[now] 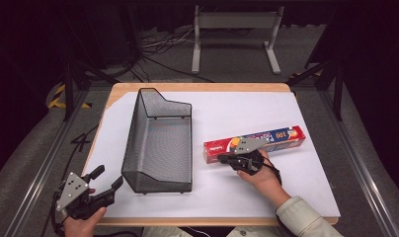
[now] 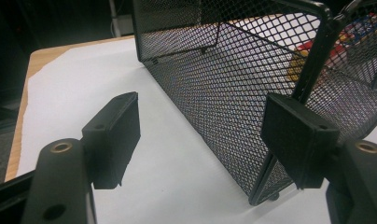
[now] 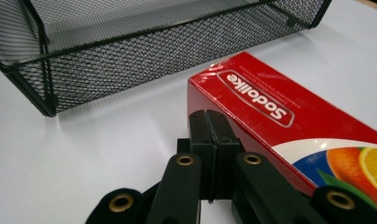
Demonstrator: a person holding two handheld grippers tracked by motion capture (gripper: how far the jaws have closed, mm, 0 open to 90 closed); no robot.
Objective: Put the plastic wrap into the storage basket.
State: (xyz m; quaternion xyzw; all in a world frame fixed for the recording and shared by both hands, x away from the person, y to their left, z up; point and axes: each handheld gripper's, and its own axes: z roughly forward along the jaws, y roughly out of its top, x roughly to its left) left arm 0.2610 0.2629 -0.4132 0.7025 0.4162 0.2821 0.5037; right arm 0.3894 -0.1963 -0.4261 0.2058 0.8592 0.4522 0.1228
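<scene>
- A long red cardboard box printed with an orange lies on the white sheet over the wooden tabletop, right of centre in the high view.
- The right gripper sits at the box's near left end; its 2 fingers are pressed together, empty, just beside the box's corner.
- A black wire-mesh basket stands at centre-left.
- The left gripper, lower left, has its fingers spread wide by the basket's near corner.
</scene>
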